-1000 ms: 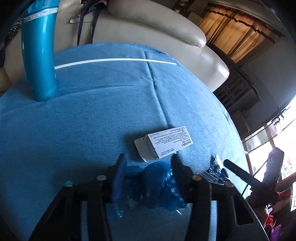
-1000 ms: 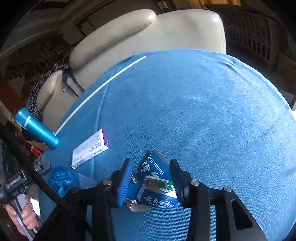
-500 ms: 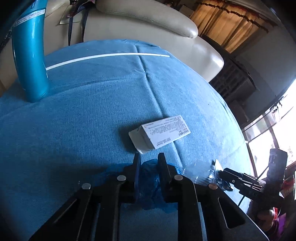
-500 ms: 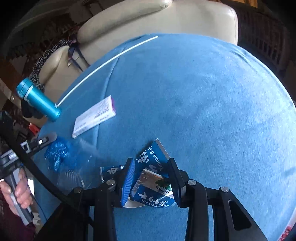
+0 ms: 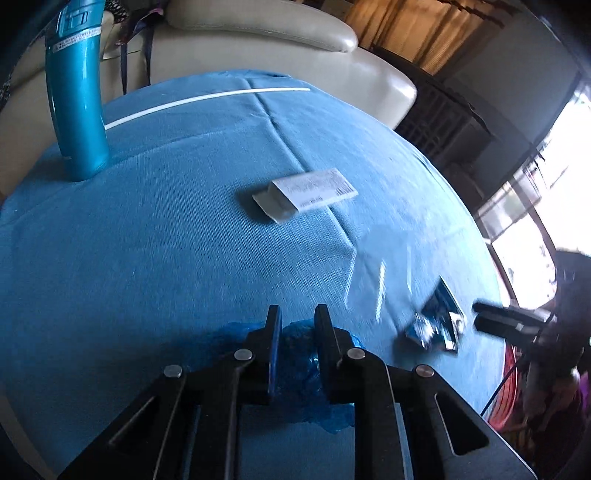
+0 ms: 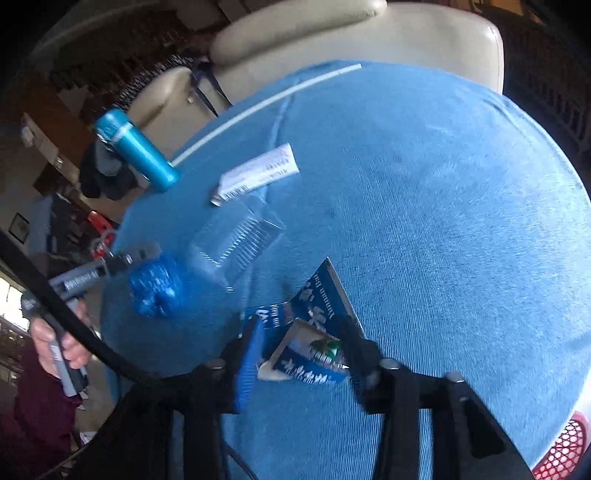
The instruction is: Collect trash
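— Blue cloth (image 5: 155, 258) covered the whole table, with a cream leather sofa (image 5: 258, 33) behind it at twelve o'clock. What stood on the cloth?

— Seen from the left wrist, a teal bottle (image 5: 79, 110) stood upright at ten o'clock, and a white printed carton (image 5: 310, 192) lay near the centre, at about one o'clock from the left gripper (image 5: 297, 332).

— And that gripper's hold?

— Its jaws were squeezed tight on a crumpled blue plastic bag (image 5: 299, 354), which bulged out on both sides of the fingers at six o'clock.

— The right one?

— The right gripper (image 6: 301, 343) had just been widening its jaws. A torn blue packet (image 6: 314, 332) with white lettering lay between them on the cloth; the frame was blurred, so I could not tell for sure whether the pads touched it.

— Anything beside it?

— A clear plastic wrapper (image 6: 236, 243) lay at eleven o'clock from the packet, between it and the carton. At nine o'clock a person's hand (image 6: 55, 339) gripped the other tool's handle.
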A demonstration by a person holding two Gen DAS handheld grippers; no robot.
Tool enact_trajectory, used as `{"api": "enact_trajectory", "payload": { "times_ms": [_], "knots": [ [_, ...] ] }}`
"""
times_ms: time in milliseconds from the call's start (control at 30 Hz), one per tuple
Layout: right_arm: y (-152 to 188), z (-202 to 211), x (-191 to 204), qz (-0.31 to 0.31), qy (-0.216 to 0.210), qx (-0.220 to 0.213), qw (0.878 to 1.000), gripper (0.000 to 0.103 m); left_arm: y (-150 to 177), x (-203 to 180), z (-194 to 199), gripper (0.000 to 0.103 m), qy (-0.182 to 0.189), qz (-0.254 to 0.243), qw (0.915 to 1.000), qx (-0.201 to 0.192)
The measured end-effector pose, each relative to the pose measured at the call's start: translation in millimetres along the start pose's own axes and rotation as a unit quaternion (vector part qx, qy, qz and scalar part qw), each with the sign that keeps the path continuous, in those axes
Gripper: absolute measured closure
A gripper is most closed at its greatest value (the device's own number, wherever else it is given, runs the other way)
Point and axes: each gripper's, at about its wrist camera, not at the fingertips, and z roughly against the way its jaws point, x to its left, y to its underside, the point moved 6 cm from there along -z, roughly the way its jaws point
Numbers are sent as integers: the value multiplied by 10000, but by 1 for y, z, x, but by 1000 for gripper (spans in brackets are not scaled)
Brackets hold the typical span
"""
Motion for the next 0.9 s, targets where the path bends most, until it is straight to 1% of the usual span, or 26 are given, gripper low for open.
{"api": "enact_trajectory", "payload": {
  "times_ms": [67,133,167,233,267,300,333,433,533,567,633,667,733,800,833,900],
  "knots": [
    [2,12,1,142,35,-211,9997,39,5,-3,11,85,43,-92,9999,-18],
    [5,18,1,244,51,-263,9993,37,7,-5,24,84,77,-110,9998,-121],
    [7,20,1,303,38,-264,9992,34,7,-6,31,82,107,-86,9997,-183],
    [9,18,1,422,70,-233,9988,33,7,-5,45,66,226,97,9992,-304],
    [12,16,2,514,144,-199,9984,33,7,-4,50,50,263,238,9987,-354],
    [13,13,2,566,182,-177,9981,33,7,-4,53,40,273,343,9982,-400],
    [15,10,2,631,213,-153,9977,33,8,-3,57,40,276,497,9973,-455],
    [19,-1,7,897,334,-98,9954,33,10,-1,56,37,294,840,9955,-312],
    [18,-13,9,1145,542,-71,9919,33,15,7,48,35,176,1423,9896,-140],
    [17,-16,9,1202,594,-71,9909,33,17,9,45,33,144,1544,9879,-90],
    [15,-23,8,1247,675,-102,9898,33,20,15,34,33,49,1855,9826,76],
    [15,-26,8,1260,680,-105,9896,33,22,19,28,33,-16,2056,9784,201],
    [15,-30,8,1312,720,-99,9887,33,25,23,17,33,-28,2362,9709,396],
    [16,-36,9,1419,778,-76,9868,33,27,23,10,33,-79,2494,9671,493],
    [16,-37,10,1439,785,-92,9864,35,27,23,7,33,-116,2507,9667,500],
    [16,-39,11,1416,739,-144,9871,53,25,20,4,33,-247,2478,9673,483]
  ]
}}
